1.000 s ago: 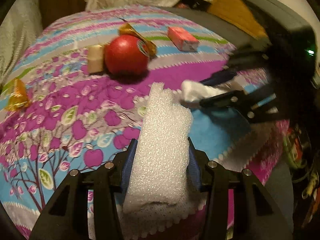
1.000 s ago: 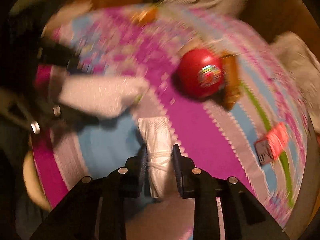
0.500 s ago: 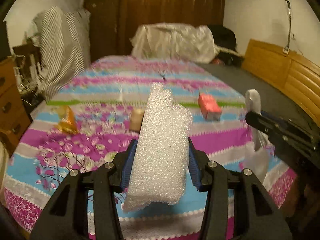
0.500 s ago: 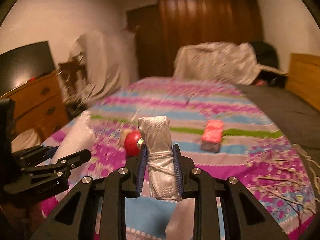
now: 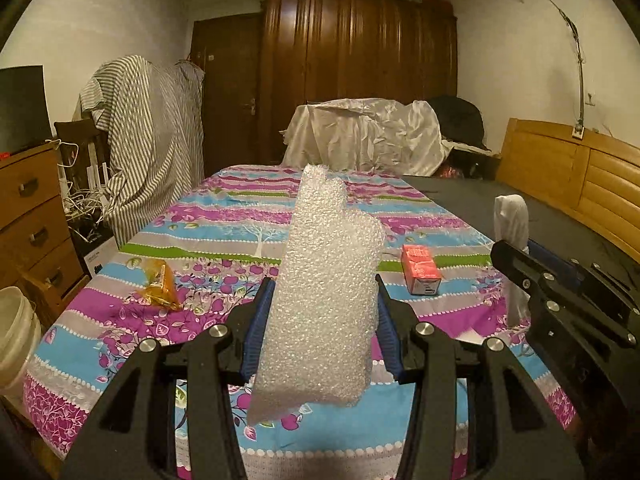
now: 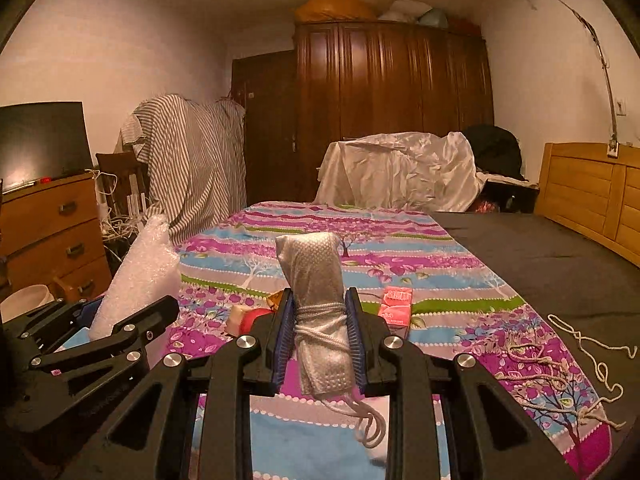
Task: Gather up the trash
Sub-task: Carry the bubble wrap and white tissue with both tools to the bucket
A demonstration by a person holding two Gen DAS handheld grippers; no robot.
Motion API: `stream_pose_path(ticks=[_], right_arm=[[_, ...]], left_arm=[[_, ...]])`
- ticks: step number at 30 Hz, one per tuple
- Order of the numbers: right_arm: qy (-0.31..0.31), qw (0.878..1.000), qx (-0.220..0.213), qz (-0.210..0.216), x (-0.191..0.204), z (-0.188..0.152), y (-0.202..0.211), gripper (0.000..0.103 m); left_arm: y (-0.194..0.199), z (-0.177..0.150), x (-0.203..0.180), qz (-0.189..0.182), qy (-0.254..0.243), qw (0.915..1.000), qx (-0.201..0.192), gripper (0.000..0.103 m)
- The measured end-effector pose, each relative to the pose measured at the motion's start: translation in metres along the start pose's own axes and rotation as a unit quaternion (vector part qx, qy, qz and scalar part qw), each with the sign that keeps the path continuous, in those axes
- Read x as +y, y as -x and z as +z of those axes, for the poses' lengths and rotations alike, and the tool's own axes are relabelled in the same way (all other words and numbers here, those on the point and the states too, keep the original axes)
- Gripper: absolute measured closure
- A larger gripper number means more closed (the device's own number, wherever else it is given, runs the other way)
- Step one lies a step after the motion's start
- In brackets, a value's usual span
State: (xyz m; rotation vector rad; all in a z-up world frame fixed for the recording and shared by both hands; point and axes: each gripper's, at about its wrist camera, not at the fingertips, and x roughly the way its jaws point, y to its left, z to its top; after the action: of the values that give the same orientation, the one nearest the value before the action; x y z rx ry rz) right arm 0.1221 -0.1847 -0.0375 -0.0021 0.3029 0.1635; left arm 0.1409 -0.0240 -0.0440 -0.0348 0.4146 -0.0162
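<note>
Foam piece (image 5: 324, 292) between left fingers (image 5: 256, 320)

The left gripper (image 5: 324, 320) is held tilted slightly downward, its jaws clamped on something. The right gripper (image 6: 320, 336) is held beside it, likewise tilted and clamped.

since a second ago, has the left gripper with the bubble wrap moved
Yes. The left gripper, shut on the bubble wrap, has lifted and tipped up: the bedspread filled its view, now the wardrobe shows.
</note>
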Motion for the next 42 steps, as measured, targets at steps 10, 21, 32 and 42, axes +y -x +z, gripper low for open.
stream_pose_path(ticks=[10,21,32,42], right_arm=[[0.005,1.0,0.002,0.001,0.006,0.005,-0.003,0.076],[0.011,1.0,-0.002,0.012,0.008,0.008,-0.014,0.076],[0.025,0.994,-0.012,0.103,0.089,0.045,-0.039,0.076],[0.065,0.975,-0.006,0.214,0.242,0.082,-0.062,0.076]], left_arm=[[0.003,0.002,0.006,-0.003,0.006,1.0,-0.002,0.058],[0.006,0.007,0.025,0.006,0.014,0.9999,-0.006,0.058],[0.027,0.022,0.113,0.089,0.047,0.9948,-0.016,0.058],[0.062,0.031,0.23,0.183,0.095,0.9782,-0.023,0.058]])
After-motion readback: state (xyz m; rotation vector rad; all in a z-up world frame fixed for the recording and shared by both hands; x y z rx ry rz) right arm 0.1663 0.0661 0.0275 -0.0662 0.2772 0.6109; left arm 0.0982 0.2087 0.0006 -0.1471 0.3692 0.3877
